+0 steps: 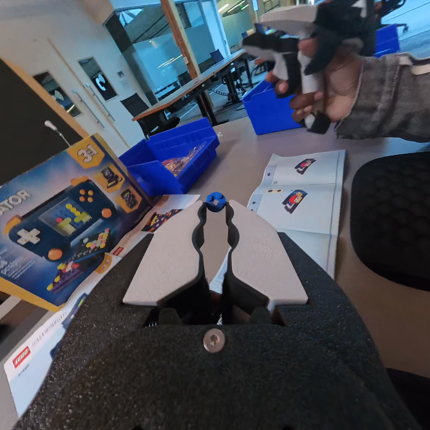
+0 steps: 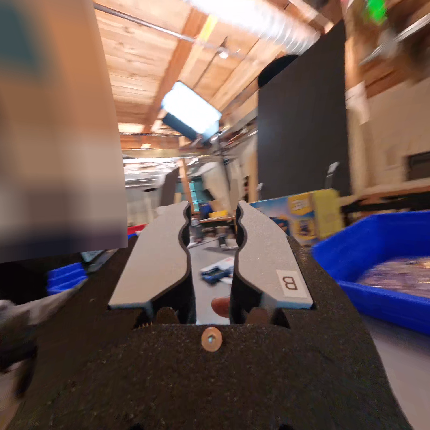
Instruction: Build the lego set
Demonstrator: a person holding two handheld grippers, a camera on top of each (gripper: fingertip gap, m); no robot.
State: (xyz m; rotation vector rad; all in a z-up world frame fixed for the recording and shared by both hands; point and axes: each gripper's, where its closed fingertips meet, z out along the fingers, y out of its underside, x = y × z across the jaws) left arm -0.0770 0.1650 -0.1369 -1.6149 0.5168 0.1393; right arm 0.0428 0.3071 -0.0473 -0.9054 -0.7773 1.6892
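Observation:
My left gripper [image 1: 216, 204] is shut on a small round blue brick [image 1: 215, 201] with studs and a cross-shaped hole; both fingertips press its sides and hold it above the grey table [image 1: 237, 149]. My right gripper [image 2: 213, 206] is open with nothing between its fingers; it is raised and tilted up toward the wooden ceiling. It also shows in the left wrist view [image 1: 286, 44], held high at the upper right by a hand [image 1: 330, 93] in a grey sleeve.
A building-set box [image 1: 58, 221] stands at the left, with booklets [image 1: 167, 211] beside it. An open instruction booklet [image 1: 302, 200] lies to the right. Blue bins [image 1: 176, 158] [image 1: 267, 109] [image 2: 377, 260] hold loose pieces. A black chair back [image 1: 393, 216] is at the right. Some 20 centimeters of space lies between my two pairs of fingers.

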